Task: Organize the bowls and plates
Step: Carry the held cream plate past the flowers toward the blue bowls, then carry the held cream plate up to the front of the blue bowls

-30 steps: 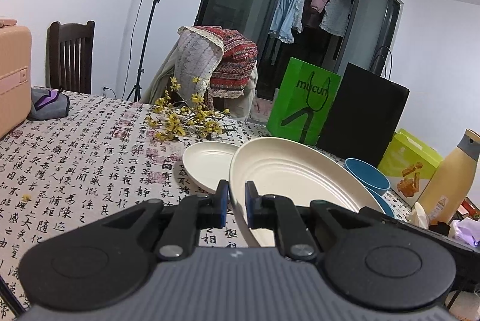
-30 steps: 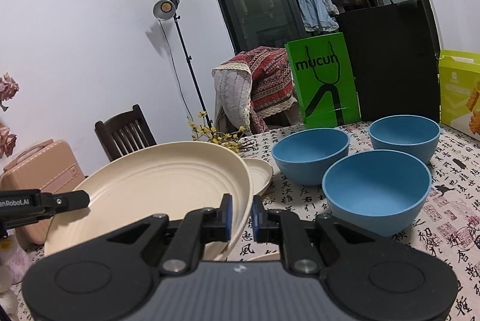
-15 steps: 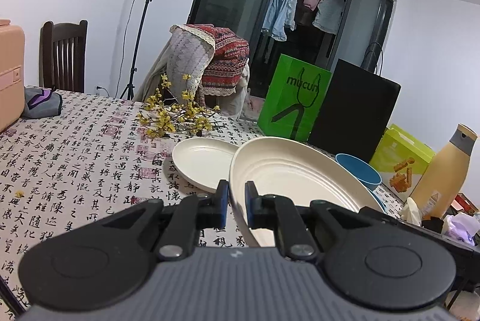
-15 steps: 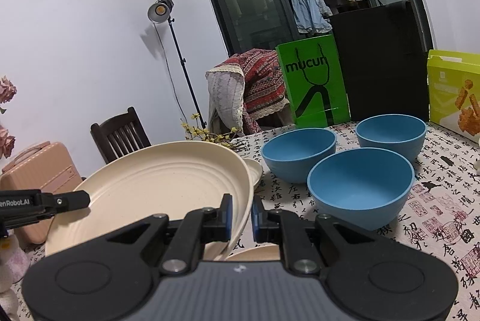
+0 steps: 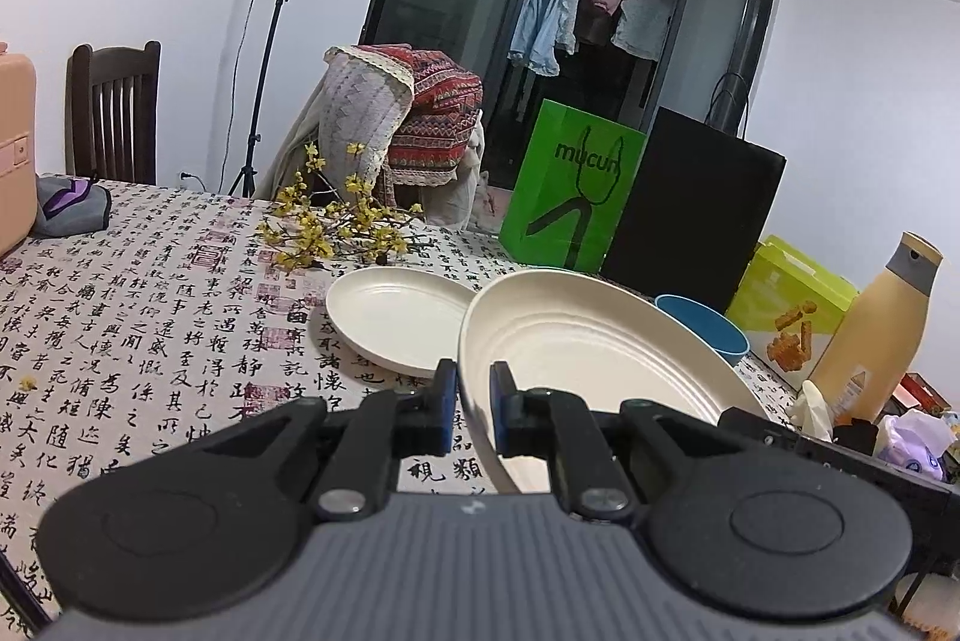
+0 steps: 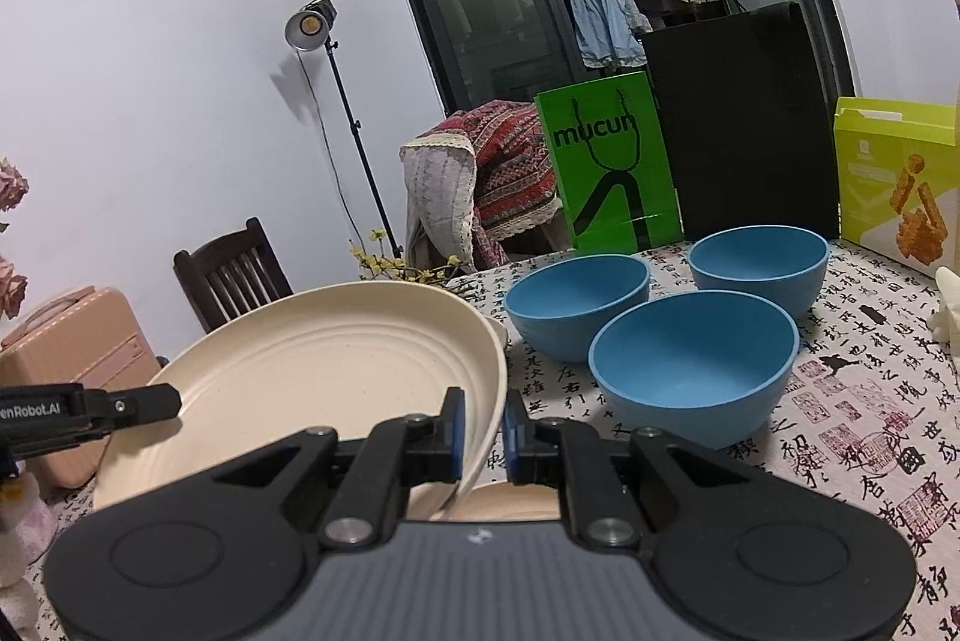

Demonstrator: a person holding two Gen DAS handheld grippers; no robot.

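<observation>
A large cream plate [image 5: 600,359] hangs tilted above the table, held at both sides. My left gripper [image 5: 474,395] is shut on its left rim. My right gripper [image 6: 483,431] is shut on the right rim of the same large plate [image 6: 312,377]. A smaller cream plate [image 5: 396,317] lies flat on the tablecloth behind it. Three blue bowls [image 6: 690,365] [image 6: 576,305] [image 6: 756,263] stand close together to the right. The edge of another cream dish [image 6: 510,503] shows just under my right gripper.
Yellow flower twigs [image 5: 336,227] lie behind the small plate. A green bag [image 5: 570,197], a black bag [image 5: 690,215] and a yellow-green box [image 6: 894,179] line the far edge. A tan bottle [image 5: 870,329] stands right; a pink suitcase [image 6: 72,359] and a chair [image 5: 114,113] are left.
Both grippers keep their hold on the large plate. The views have drifted only slightly, with the bowls sliding a little left in the right wrist view.
</observation>
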